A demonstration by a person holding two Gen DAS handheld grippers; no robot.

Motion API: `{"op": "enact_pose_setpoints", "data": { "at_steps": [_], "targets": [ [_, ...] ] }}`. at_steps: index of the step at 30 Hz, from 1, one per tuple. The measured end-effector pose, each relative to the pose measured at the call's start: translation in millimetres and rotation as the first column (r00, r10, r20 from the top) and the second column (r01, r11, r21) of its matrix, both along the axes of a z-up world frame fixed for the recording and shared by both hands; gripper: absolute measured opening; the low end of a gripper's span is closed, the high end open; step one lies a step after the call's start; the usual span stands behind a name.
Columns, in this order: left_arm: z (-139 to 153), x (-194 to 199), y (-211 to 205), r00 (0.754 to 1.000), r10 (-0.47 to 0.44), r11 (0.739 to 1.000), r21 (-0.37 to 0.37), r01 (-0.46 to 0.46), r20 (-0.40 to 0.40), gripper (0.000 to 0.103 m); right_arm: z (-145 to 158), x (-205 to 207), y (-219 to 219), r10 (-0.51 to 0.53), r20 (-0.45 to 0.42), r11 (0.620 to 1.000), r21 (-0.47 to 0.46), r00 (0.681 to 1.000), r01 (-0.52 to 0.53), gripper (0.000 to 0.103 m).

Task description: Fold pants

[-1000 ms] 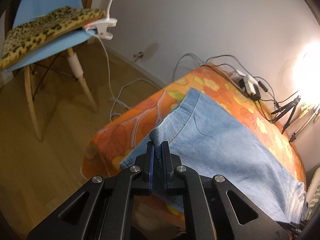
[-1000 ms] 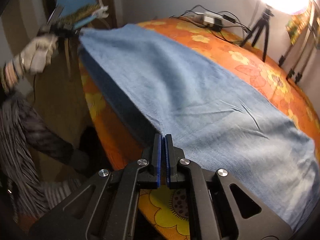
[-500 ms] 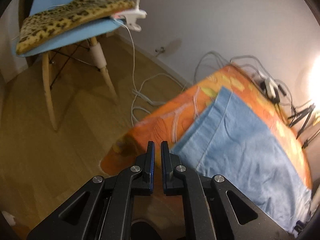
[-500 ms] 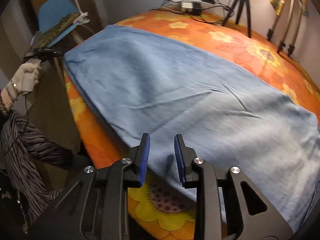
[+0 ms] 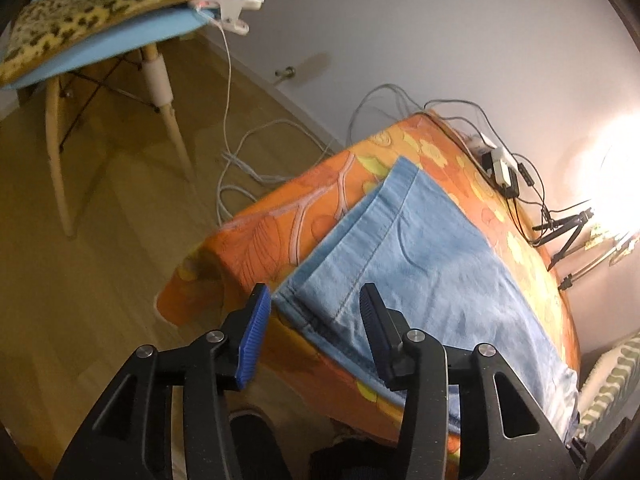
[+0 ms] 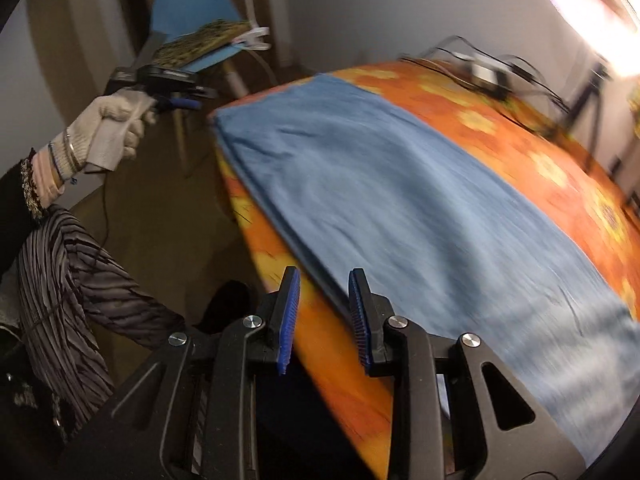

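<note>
The light blue pants (image 5: 424, 256) lie flat, folded lengthwise, on a table under an orange flowered cloth (image 5: 280, 236). My left gripper (image 5: 314, 320) hovers just off the pants' near corner. Its jaws are opening and nothing is pinched between them; the corner shows through the gap. My right gripper (image 6: 324, 292) stands open over the long near edge of the pants (image 6: 400, 200), its blue pads clear of the fabric. In the right wrist view a gloved hand (image 6: 108, 128) holds the left gripper (image 6: 176, 96) beyond the table's far-left corner.
A blue chair (image 5: 112, 44) with a leopard cushion (image 5: 100, 4) and a white clip lamp (image 5: 228, 4) stands on the wooden floor. Cables (image 5: 248, 152) trail there. A power strip (image 5: 500, 164), a tripod (image 5: 568, 232) and a bright lamp (image 5: 620, 148) line the table's far side.
Both grippers let go of the pants, which now lie flat on the table. The left gripper backed off the corner and opened; the right opened and swung sideways along the near edge.
</note>
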State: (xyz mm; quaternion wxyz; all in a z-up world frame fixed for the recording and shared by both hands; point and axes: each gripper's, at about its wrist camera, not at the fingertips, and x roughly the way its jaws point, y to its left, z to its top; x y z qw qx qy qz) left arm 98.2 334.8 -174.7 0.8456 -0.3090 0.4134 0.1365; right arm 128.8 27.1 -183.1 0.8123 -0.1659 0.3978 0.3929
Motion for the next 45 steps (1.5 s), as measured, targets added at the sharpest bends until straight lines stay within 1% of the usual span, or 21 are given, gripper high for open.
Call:
{"op": "enact_pose_setpoints", "data": {
  "at_steps": [2, 4, 6, 9, 11, 14, 16, 18, 20, 23, 26, 31, 34, 39, 42, 45],
  "targets": [
    [-5.2, 3.1, 0.1, 1.0, -0.003, 1.0, -0.004, 0.003, -0.015, 0.045, -4.6, 5.9, 27.2, 0.033, -0.011, 0.999, 0.006, 0.999, -0.033, 0.026],
    [-8.6, 6.9, 0.6, 1.0, -0.008, 1.0, -0.006, 0.007, -0.029, 0.045, -8.8, 11.2, 46.6, 0.043, -0.02, 0.999, 0.008, 0.999, -0.043, 0.026],
    [-11.0, 11.9, 1.2, 0.999, -0.01, 1.0, -0.011, 0.01, -0.039, 0.046, -12.1, 19.7, 70.0, 0.054, -0.047, 0.998, 0.031, 0.997, -0.052, 0.026],
    [-7.6, 12.5, 4.8, 1.0, 0.002, 1.0, -0.023, -0.003, -0.021, 0.046, -14.2, 32.1, 105.4, 0.064, -0.071, 0.996, 0.065, 0.995, -0.059, 0.026],
    [-6.8, 10.8, 7.7, 1.0, 0.005, 0.999, -0.042, -0.006, -0.005, 0.048, -17.6, 39.7, 129.7, 0.079, -0.087, 0.994, 0.077, 0.993, -0.072, 0.026],
    [-10.0, 8.2, 11.3, 1.0, 0.008, 0.998, -0.062, -0.009, -0.005, 0.048, -26.7, 50.9, 172.8, 0.101, -0.103, 0.993, 0.076, 0.99, -0.093, 0.026],
    [-11.4, 5.6, 18.1, 1.0, 0.029, 0.996, -0.089, -0.029, -0.002, 0.048, -32.2, 56.4, 194.2, 0.106, -0.106, 0.993, 0.066, 0.989, -0.099, 0.026],
    [-10.0, -0.6, 29.7, 0.997, 0.075, 0.988, -0.138, -0.071, 0.024, 0.048, -37.3, 63.1, 217.1, 0.111, -0.11, 0.993, 0.062, 0.988, -0.105, 0.026],
    [-8.1, -5.8, 40.7, 0.993, 0.114, 0.979, -0.173, -0.104, 0.044, 0.049, -41.7, 71.3, 239.6, 0.122, -0.115, 0.992, 0.058, 0.986, -0.116, 0.026],
    [-8.5, -9.1, 50.6, 0.988, 0.145, 0.971, -0.2, -0.131, 0.054, 0.049, -47.4, 79.1, 268.3, 0.135, -0.101, 0.991, 0.033, 0.986, -0.133, 0.026],
    [-10.0, -13.4, 59.3, 0.984, 0.167, 0.965, -0.214, -0.151, 0.057, 0.049, -53.3, 85.6, 283.5, 0.14, -0.092, 0.99, 0.002, 0.986, -0.14, 0.026],
    [-11.8, -25.2, 77.5, 0.971, 0.228, 0.945, -0.258, -0.202, 0.074, 0.049, -66.8, 96.7, 299.1, 0.128, -0.093, 0.99, -0.052, 0.987, -0.133, 0.026],
    [-11.7, -23.5, 77.8, 0.974, 0.216, 0.948, -0.254, -0.19, 0.075, 0.049, -67.7, 98.5, 302.5, 0.131, -0.084, 0.989, -0.06, 0.988, -0.136, 0.026],
    [-9.6, -18.7, 72.3, 0.982, 0.175, 0.964, -0.216, -0.156, 0.072, 0.049, -66.5, 100.8, 310.4, 0.146, -0.072, 0.984, -0.091, 0.987, -0.153, 0.026],
    [-10.0, -14.4, 68.0, 0.987, 0.154, 0.976, -0.162, -0.146, 0.04, 0.049, -68.0, 100.7, 315.5, 0.142, -0.06, 0.983, -0.108, 0.988, -0.148, 0.027],
    [-10.6, -13.5, 66.4, 0.989, 0.143, 0.982, -0.124, -0.14, 0.019, 0.049, -67.1, 95.6, 322.5, 0.163, -0.047, 0.977, -0.128, 0.986, -0.168, 0.032]
  ]
}}
